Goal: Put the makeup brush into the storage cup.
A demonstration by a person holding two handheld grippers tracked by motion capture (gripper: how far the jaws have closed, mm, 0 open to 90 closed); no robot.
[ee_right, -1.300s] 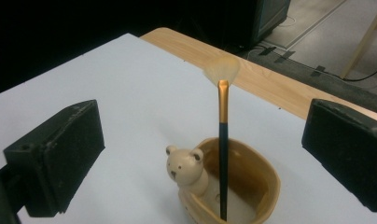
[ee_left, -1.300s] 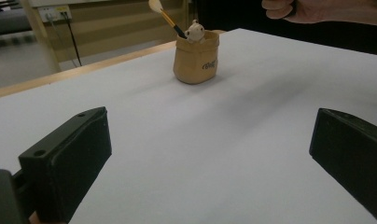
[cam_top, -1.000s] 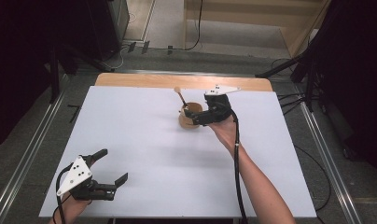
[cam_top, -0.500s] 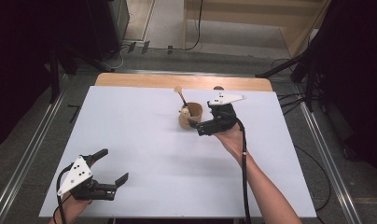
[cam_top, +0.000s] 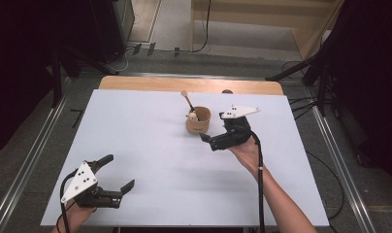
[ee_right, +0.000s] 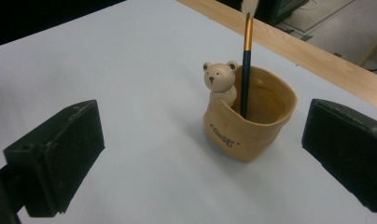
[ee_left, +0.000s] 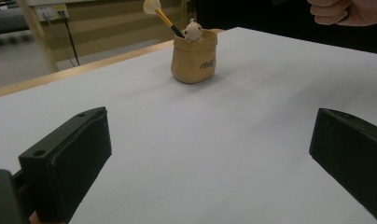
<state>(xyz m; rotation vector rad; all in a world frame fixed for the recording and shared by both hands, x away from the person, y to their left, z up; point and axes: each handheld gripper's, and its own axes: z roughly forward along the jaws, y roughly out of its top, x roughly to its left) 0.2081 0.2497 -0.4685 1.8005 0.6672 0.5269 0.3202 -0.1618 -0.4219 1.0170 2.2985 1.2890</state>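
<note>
A tan cup stands on the white table top, right of centre toward the far edge. It holds a small bear figure and a brush with a pale tip, leaning toward the far left. My right gripper hovers just near and right of the cup, apart from it, open with nothing between its jaws. In the right gripper view the cup sits ahead of the gripper. My left gripper rests open at the near left corner. It faces the distant cup.
A wooden strip runs along the table's far edge, with a small dark object on it. Metal rails flank the table on both sides. A hand shows at the top right of the left gripper view.
My right gripper has drawn back from the cup toward the near right, leaving the cup standing alone. The left gripper has stayed put.
</note>
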